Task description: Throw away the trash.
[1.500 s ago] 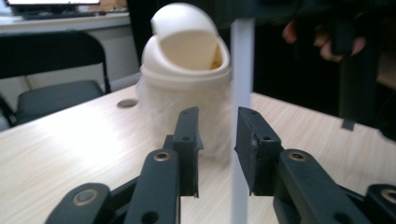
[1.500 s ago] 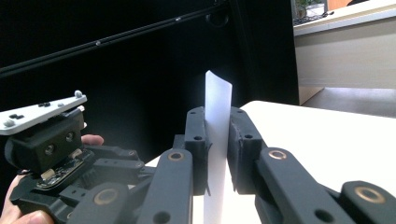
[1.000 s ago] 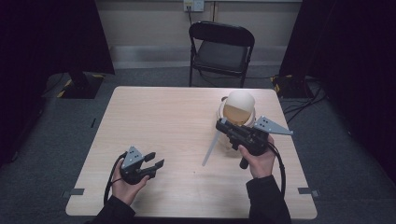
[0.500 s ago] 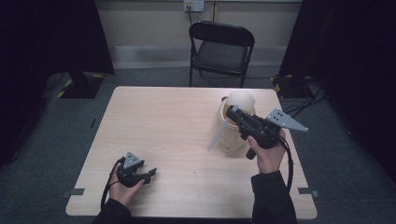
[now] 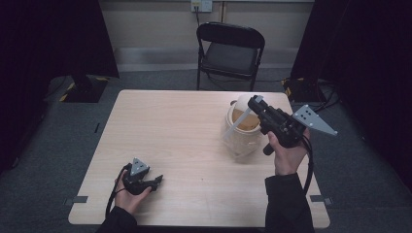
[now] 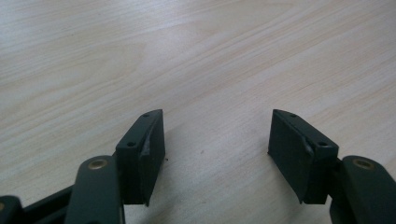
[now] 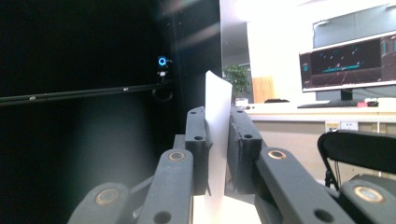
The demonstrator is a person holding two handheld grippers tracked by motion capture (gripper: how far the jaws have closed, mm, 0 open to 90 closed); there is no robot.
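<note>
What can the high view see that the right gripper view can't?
The high view adds the wooden table, the clear tub standing on it, and the left hand-held gripper, open, near the front edge. The right gripper view adds a lit computer screen and a green plant far behind. Both share the right hand-held gripper pinching a white sheet, and the black chair.

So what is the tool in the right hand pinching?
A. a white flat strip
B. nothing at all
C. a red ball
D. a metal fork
A: in the right gripper view the right tool has its jaws shut on a thin white strip that sticks up between them, and the high view shows the strip hanging toward the jar.
</note>
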